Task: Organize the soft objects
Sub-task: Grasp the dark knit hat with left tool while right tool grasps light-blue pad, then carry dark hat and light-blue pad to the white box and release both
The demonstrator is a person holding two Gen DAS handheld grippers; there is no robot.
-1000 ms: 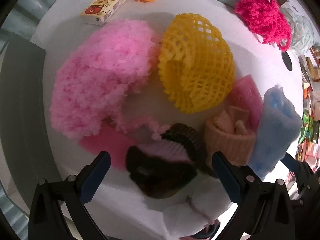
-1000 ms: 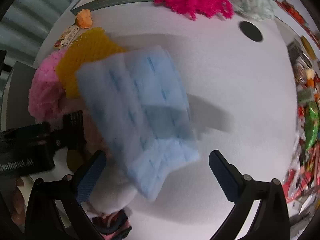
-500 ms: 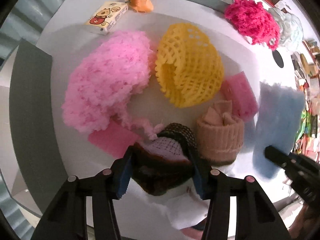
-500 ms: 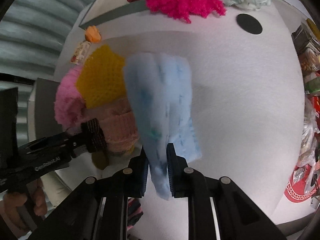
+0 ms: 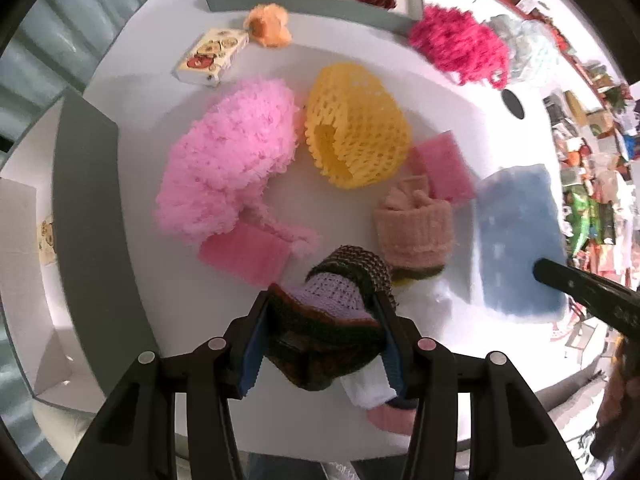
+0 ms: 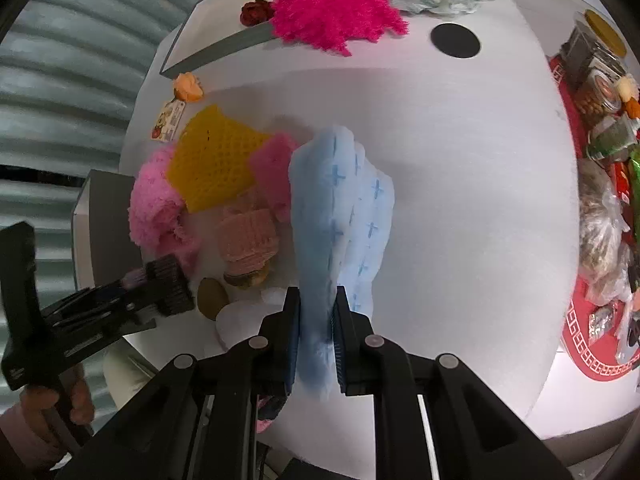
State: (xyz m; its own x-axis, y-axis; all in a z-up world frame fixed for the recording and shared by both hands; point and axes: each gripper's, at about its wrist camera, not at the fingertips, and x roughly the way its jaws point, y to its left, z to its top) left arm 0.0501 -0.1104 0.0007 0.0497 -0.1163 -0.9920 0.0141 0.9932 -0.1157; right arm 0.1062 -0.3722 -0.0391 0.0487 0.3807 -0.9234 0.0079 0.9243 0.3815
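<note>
Beside the yellow foam-mesh sleeve (image 5: 356, 126) | left gripper (image 5: 322, 334) clamped the dark knitted brown-and-lilac roll (image 5: 332, 312) | right gripper (image 6: 316, 330) pinched the pale-blue quilted cloth (image 6: 340, 216) by one edge | risk: cloth slipping, or dragging the neighbouring peach knitted roll (image 6: 250, 240).

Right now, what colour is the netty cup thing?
Yellow; the foam net shows best from the left wrist.

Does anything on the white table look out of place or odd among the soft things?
One thing stands out: a small printed carton, a stiff box, lies among the soft things beside the orange fabric flower at the far side of the table. Nothing looks spilled or damaged.
</note>
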